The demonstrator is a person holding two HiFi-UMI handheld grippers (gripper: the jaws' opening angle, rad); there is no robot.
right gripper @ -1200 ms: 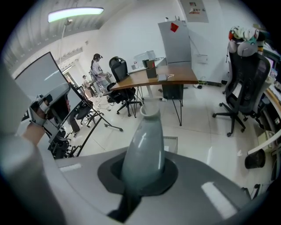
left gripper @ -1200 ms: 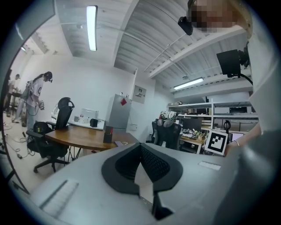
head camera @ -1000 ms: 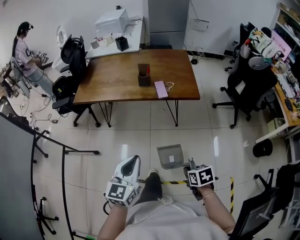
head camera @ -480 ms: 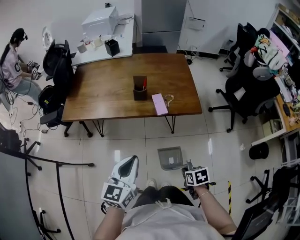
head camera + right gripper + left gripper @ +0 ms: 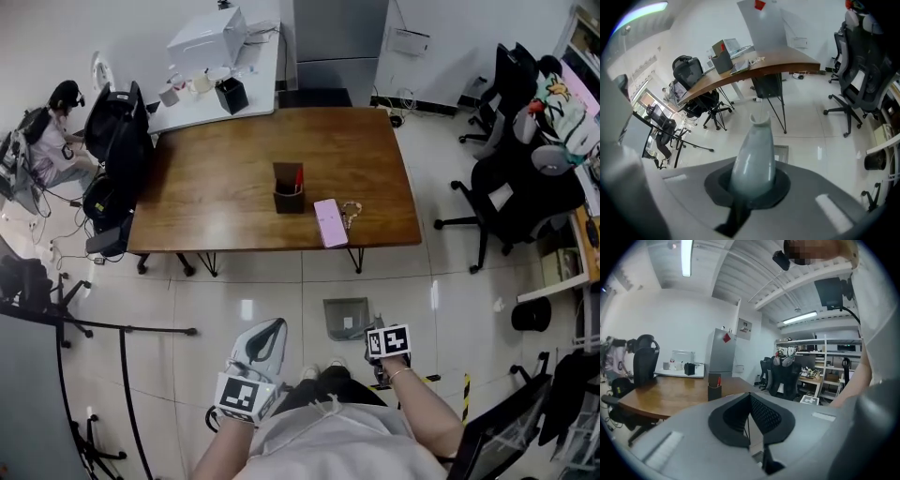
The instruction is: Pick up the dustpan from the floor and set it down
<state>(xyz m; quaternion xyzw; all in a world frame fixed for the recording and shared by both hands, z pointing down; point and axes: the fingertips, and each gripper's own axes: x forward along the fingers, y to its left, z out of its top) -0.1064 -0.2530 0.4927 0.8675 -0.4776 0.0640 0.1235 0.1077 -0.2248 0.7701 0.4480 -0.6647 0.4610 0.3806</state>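
1. Head view. The left gripper (image 5: 265,333) is held out about level from the person's waist, its nose toward the wooden table (image 5: 225,187). The right gripper (image 5: 377,328) tips steeply down toward the floor on the near side of the table. The dustpan (image 5: 345,317) lies flat on the tiles between the table and the person's shoes, just beside the right gripper. Each marker cube (image 5: 387,341) bears a black-and-white square pattern. The white label (image 5: 349,322) on the dustpan is too small to read.
2. Left gripper view. The black ribbed pads meet with nothing between them, and the gripper faces the table's long edge.
3. Right gripper view. The jaws are clamped on a pale grey handle (image 5: 753,159), which tapers toward the table's legs. The dustpan's tray lies on the floor just behind it. Whether handle and tray are joined cannot be told. No writing is legible.
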